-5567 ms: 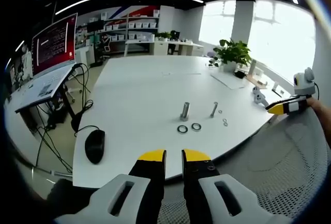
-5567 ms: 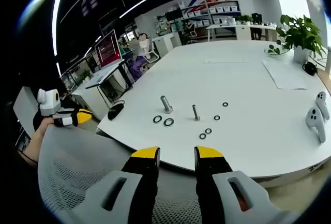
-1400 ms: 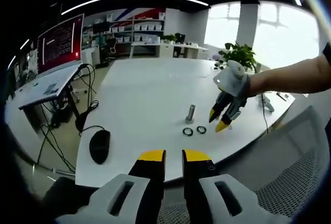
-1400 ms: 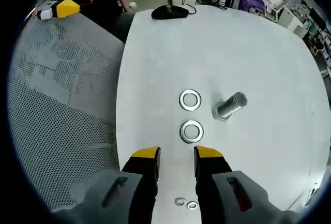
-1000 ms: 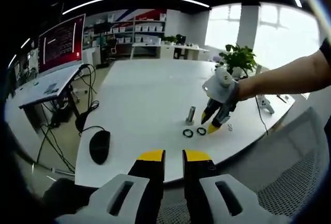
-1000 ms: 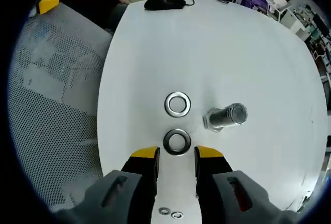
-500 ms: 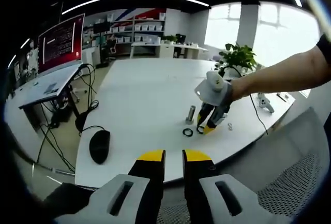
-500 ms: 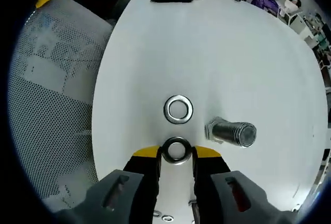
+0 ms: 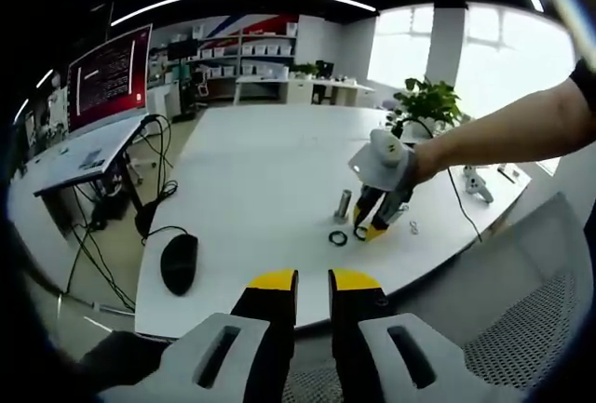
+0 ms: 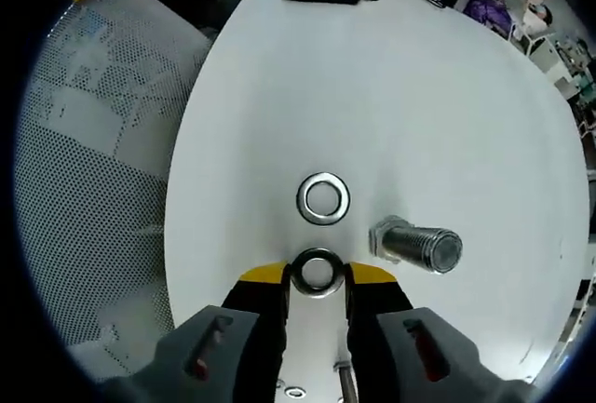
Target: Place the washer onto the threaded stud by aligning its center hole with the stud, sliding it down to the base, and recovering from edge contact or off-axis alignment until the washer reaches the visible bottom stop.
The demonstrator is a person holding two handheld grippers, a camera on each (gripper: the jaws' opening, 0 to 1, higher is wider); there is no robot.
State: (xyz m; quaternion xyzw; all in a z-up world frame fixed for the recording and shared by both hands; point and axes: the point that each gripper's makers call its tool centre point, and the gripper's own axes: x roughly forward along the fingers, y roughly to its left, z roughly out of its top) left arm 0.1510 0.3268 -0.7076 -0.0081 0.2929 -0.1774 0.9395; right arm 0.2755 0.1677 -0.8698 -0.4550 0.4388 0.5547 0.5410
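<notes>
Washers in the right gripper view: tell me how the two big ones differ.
The near washer lies between the tips of the right tongs; the far washer lies free on the table. The near washer looks darker, the far one brighter. The far washer sits further up the view than the stud, the near one lower. Both are flat metal rings of similar size.

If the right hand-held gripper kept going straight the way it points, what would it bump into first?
Probably the near washer, lying flat on the white table between the right hand-held gripper tips. Past it lies a second washer; the threaded stud stands off to one side.
</notes>
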